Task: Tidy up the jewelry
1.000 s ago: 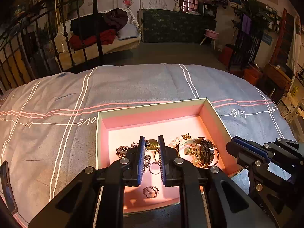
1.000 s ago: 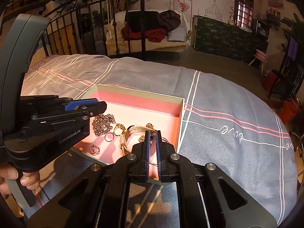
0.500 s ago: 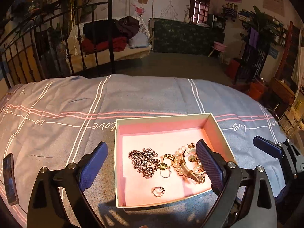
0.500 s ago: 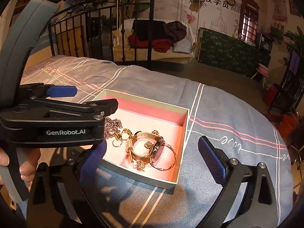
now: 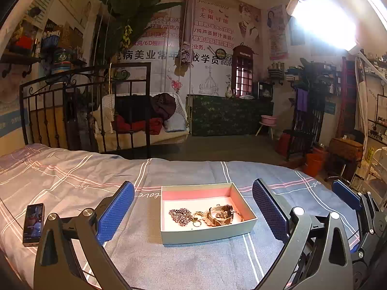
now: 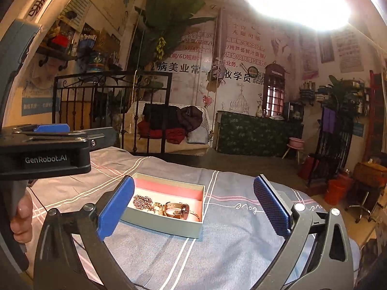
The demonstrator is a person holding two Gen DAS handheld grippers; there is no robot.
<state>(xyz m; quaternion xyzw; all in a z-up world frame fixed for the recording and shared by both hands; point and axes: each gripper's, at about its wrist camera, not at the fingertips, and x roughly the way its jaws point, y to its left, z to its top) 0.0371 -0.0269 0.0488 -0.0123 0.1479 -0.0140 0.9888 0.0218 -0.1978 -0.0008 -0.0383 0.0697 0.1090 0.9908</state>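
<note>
Both grippers have pulled back and upward from the box since the earlier frames: one second ago their fingers were nearly closed low over the jewelry, and now the left gripper [image 5: 193, 215] and the right gripper [image 6: 193, 205] are spread wide, holding nothing, well apart from the contents. The pink-lined box [image 5: 208, 235] rests on the striped bed cover [image 5: 72, 176], seen between the blue pads of each gripper. Inside it lie a dark beaded chain [image 5: 180, 215], some small gold rings [image 5: 197, 217] and a watch with a pale strap [image 5: 221, 213], all gathered in a pile in the near half of the box; the far half shows bare pink lining. A phone [image 5: 33, 223] lies on the bed to the left, away from the box. No piece of jewelry is seen outside the box on the cover. From this I judge that the pieces are already collected and the hands are retreating, so the task looks finished or very near its end.
</note>
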